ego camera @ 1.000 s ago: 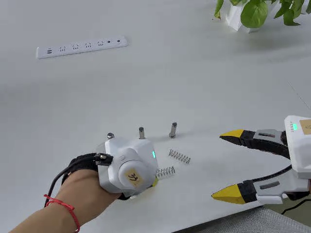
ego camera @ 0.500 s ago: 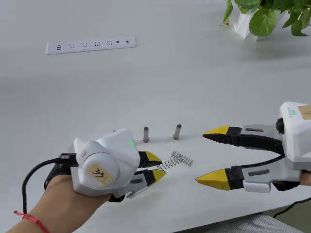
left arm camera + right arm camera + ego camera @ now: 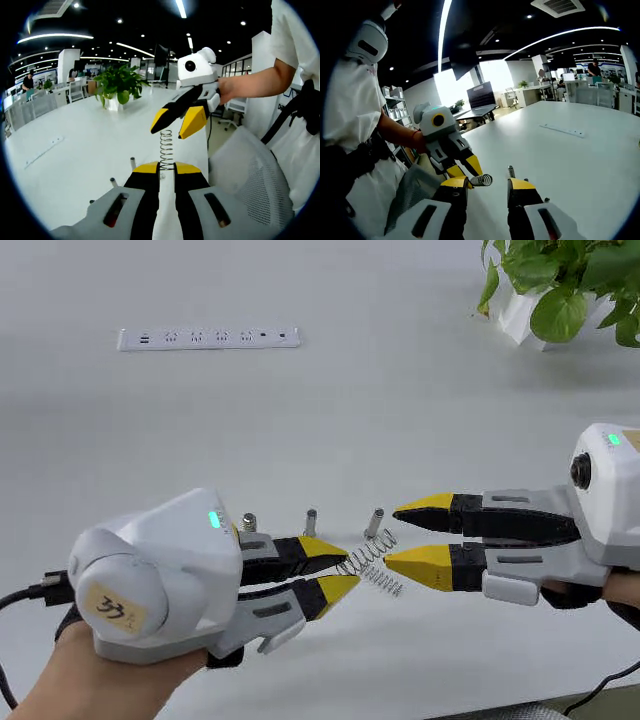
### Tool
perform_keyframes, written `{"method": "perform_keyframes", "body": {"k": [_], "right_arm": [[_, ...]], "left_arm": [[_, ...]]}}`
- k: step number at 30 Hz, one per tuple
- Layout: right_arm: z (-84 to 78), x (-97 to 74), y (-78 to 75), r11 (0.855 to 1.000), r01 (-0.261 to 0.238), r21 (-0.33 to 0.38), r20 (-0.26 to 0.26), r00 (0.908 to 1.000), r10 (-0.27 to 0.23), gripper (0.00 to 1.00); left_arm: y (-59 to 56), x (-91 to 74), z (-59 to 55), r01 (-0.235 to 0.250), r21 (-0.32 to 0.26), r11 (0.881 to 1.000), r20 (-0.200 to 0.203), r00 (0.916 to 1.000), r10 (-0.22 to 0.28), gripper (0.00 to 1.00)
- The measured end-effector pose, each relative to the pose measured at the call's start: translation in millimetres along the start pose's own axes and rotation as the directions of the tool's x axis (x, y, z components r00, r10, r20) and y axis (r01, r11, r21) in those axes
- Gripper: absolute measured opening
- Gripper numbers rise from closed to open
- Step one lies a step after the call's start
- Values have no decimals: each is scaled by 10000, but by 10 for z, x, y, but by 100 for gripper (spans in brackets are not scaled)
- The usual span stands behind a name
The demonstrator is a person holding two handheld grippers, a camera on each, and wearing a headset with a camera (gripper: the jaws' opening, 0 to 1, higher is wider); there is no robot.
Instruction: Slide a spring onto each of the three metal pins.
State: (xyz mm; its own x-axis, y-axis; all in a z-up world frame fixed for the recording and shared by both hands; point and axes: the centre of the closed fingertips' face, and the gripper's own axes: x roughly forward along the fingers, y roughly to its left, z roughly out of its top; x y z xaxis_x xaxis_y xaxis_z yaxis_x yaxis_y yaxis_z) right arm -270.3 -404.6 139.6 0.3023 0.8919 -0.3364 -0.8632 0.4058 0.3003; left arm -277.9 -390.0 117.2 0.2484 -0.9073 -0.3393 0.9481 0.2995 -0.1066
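- Left gripper, lower left in head view: yellow-tipped jaws nearly together, clamped on one end of a spring, which is held off the table.
- Left gripper view: the spring runs straight out from the closed tips, its far end reaching the tips of the other tool.
- Right gripper, from the right in head view: jaws apart, one above the other, tips facing the left gripper's tips at close range.
- Spring's free end sits in the gap btwn the right jaws. In the right gripper view it lies just beside the left-hand jaw; contact cannot be told.
- Second spring: loose, flat on the table, just below the held one and under the right gripper's lower tip.
- Metal pins: three, upright in a row on the table beyond the tips, all bare. The rightmost stands just behind the held spring.
- Background: power strip far left, potted plant top-right corner, both well apart from the work.
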Motion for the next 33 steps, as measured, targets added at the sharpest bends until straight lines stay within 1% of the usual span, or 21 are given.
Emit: {"method": "perform_keyframes", "body": {"k": [2, 4, 8, 12, 15, 21, 23, 27, 29, 33], "right_arm": [[22, 11, 15, 10000, -62, 20, 71, 10000, 62, 26], [48, 22, 31, 9997, -158, 171, 180, 9997, 155, 23], [112, 28, 54, 9980, -385, 501, 533, 9979, 358, 18], [115, 28, 60, 9972, -488, 561, 552, 9974, 457, 9], [131, 27, 72, 9970, -517, 568, 589, 9971, 483, 7], [144, 45, 129, 9984, -536, 183, 238, 9983, 532, 7], [137, 54, 145, 9984, -561, -106, 22, 9984, 561, 7], [143, 78, 176, 9972, -629, -416, -232, 9978, 619, 7], [147, 92, 195, 9957, -679, -630, -409, 9970, 654, 7], [136, 120, 239, 9894, -852, -1179, -955, 9927, 741, 7]], "left_arm": [[-4, -2, 12, -6, -19, 10000, 62, 10000, 7, 6], [-2, -8, 39, -9, -134, 9999, 232, 9997, 12, 6], [-7, -10, 78, 18, -284, 9996, 426, 9991, -6, 6], [-19, -4, 100, 67, -361, 9993, 536, 9986, -48, 7], [-34, 8, 92, 115, -391, 9992, 544, 9985, -94, 7], [-70, 28, 81, 205, -468, 9987, 544, 9984, -179, 6], [-77, 32, 73, 230, -460, 9987, 517, 9985, -206, 6], [-84, 35, 60, 277, -483, 9984, 478, 9985, -254, 7], [-89, 36, 57, 290, -473, 9985, 457, 9986, -268, 7], [-102, 40, 39, 336, -509, 9981, 406, 9987, -315, 7]]}}
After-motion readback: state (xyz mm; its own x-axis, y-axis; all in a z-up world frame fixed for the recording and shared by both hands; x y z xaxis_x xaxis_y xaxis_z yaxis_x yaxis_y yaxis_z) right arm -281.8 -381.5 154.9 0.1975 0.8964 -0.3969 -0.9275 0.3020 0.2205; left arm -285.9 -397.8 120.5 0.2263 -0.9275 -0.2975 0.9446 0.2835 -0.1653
